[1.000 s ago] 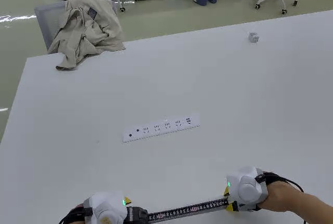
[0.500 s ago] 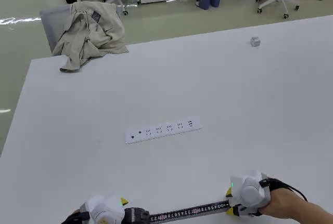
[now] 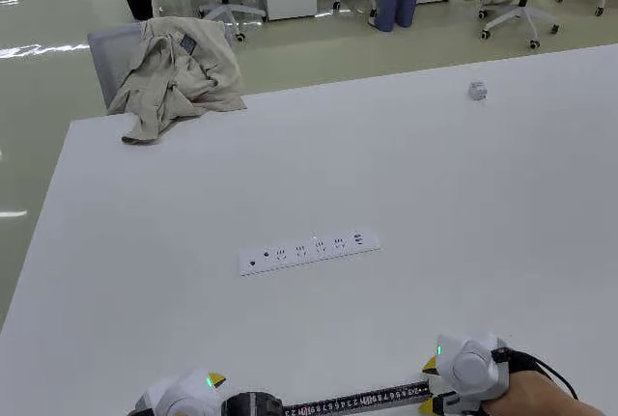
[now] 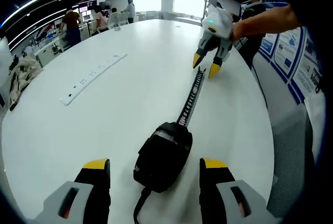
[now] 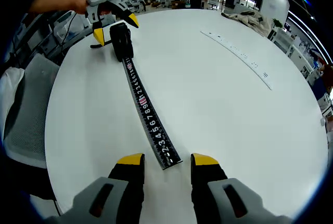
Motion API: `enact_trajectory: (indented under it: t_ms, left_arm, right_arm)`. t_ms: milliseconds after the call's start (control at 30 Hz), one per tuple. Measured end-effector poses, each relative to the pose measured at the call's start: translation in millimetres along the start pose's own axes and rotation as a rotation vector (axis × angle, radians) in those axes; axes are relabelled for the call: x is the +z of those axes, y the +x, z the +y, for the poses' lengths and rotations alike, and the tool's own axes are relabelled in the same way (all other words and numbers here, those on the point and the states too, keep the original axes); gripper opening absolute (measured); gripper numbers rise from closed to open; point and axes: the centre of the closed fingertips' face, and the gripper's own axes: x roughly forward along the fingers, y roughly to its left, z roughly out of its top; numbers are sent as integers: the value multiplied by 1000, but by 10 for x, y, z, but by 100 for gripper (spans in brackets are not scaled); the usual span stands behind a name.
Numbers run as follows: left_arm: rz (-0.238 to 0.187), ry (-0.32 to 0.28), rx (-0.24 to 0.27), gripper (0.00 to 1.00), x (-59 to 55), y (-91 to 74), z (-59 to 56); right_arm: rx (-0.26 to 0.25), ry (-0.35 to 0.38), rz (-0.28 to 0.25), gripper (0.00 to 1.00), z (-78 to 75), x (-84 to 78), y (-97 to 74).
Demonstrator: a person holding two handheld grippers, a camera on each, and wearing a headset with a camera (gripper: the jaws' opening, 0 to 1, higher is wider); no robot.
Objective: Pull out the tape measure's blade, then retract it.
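Note:
A black tape measure body rests on the white table between the wide-apart jaws of my left gripper, which is open and touches neither side of it. Its blade lies flat on the table, stretched toward my right gripper. In the right gripper view the blade's end sits just ahead of my open right gripper, between the yellow tips and not pinched. At the bottom of the head view are the body, the blade, the left gripper and the right gripper.
A white power strip lies mid-table. A beige jacket hangs on a chair at the far left edge. A small grey object sits far right. Office chairs and a standing person are beyond the table. The near table edge is close behind both grippers.
The head camera has tilted, so everything sits lower and further right in the picture. The blade keeps about the same drawn-out length; both grippers stay at its two ends.

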Motion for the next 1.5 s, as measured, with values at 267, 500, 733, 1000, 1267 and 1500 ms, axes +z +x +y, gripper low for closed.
enact_trajectory:
  t_ms: [267,500,733,1000,1267,1500]
  left_arm:
    - [-3,-98,54,73,-77,-41,10]
    - [-4,-192,94,80,-175,-84,9]
    - [-26,-278,159,88,-225,-144,26]
    - [-66,-358,204,92,-242,-208,-57]
    - [-83,-431,225,98,-281,-248,-171]
    - [-100,-474,277,100,-289,-365,-191]
  right_arm:
    - [-22,46,-16,40,17,11,-16]
    - [-46,115,-45,46,21,34,-56]
    - [-68,173,-69,51,92,80,-74]
    - [-113,284,-111,60,159,123,-126]
    - [-140,352,-107,67,276,37,-162]
    - [-155,416,-138,75,363,68,-250]
